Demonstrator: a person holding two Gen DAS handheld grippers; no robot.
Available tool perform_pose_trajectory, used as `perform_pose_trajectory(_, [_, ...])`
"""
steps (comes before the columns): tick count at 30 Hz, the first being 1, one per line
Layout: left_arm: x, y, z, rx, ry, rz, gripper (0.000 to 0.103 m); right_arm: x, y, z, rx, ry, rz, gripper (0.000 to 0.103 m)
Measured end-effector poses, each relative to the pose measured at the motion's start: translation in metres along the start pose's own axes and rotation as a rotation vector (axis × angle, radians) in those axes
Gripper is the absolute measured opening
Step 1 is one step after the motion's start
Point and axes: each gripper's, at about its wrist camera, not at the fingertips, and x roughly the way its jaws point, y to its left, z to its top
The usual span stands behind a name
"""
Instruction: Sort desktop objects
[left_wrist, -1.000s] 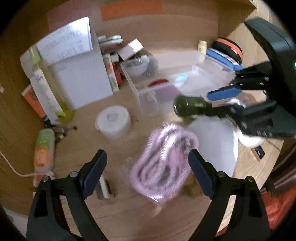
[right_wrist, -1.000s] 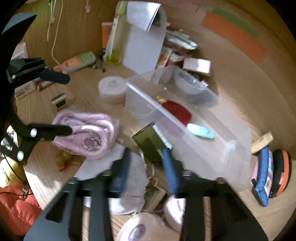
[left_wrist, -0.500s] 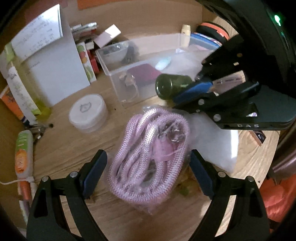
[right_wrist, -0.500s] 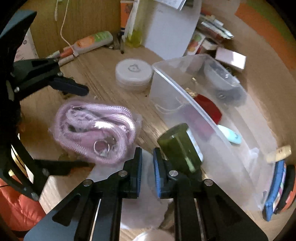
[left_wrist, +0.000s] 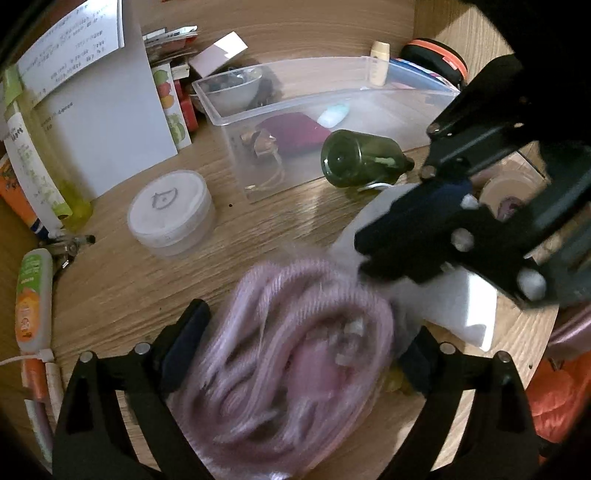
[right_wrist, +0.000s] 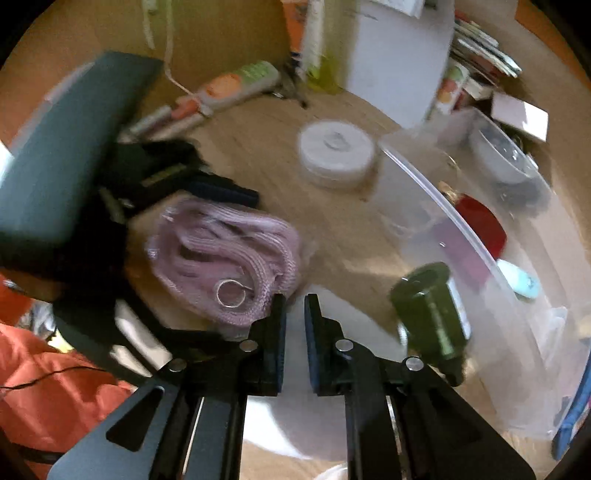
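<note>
Through the left wrist camera, I saw the pink cord bundle (left_wrist: 291, 362), blurred, lying on the counter (left_wrist: 122, 280) between my left tongs (left_wrist: 303, 347), which stood wide open and nearer it than a second before. Through the right wrist camera, my right tongs (right_wrist: 294, 302) had just closed, empty; the green bottle (right_wrist: 430, 310) they had carried lay beside them against the clear bin (right_wrist: 517, 332).

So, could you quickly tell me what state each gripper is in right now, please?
Left gripper: open, straddling the bagged pink rope, not gripping it.
Right gripper: closed, holding nothing.
</note>
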Motion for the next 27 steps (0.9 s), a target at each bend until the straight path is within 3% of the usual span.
perform_pose_trajectory(2, [-0.001, -0.002, 0.000, 0.009, -0.009, 0.015, 0.092, -0.005, 0.012, 0.000, -0.032, -0.016, 0.004, 0.009])
perform_pose_trajectory(5, [-0.005, -0.002, -0.001, 0.018, -0.011, 0.018, 0.082, -0.005, 0.022, -0.001, -0.060, -0.017, -0.033, 0.009])
perform_pose_trajectory(10, [-0.025, 0.006, -0.003, -0.007, -0.034, -0.008, 0.081, -0.011, -0.001, -0.002, 0.033, -0.020, -0.063, 0.009])
perform_pose_trajectory(13, [-0.042, 0.008, -0.007, -0.001, -0.071, 0.023, 0.081, -0.016, -0.012, -0.004, 0.076, -0.035, -0.058, 0.009])
perform_pose_trajectory(18, [-0.067, 0.013, -0.015, 0.010, -0.109, 0.072, 0.082, -0.002, 0.000, -0.005, 0.028, -0.004, -0.049, 0.009])
perform_pose_trajectory(22, [-0.063, 0.025, -0.025, -0.021, -0.059, 0.102, 0.082, 0.018, 0.008, 0.002, -0.024, 0.027, -0.079, 0.009])
perform_pose_trajectory(25, [-0.055, 0.029, -0.039, -0.029, -0.012, 0.046, 0.083, 0.031, 0.006, 0.008, -0.036, 0.051, -0.097, 0.009])
perform_pose_trajectory(27, [-0.051, 0.026, -0.045, -0.005, 0.001, 0.057, 0.088, 0.033, 0.006, 0.012, -0.031, 0.052, -0.089, 0.009])
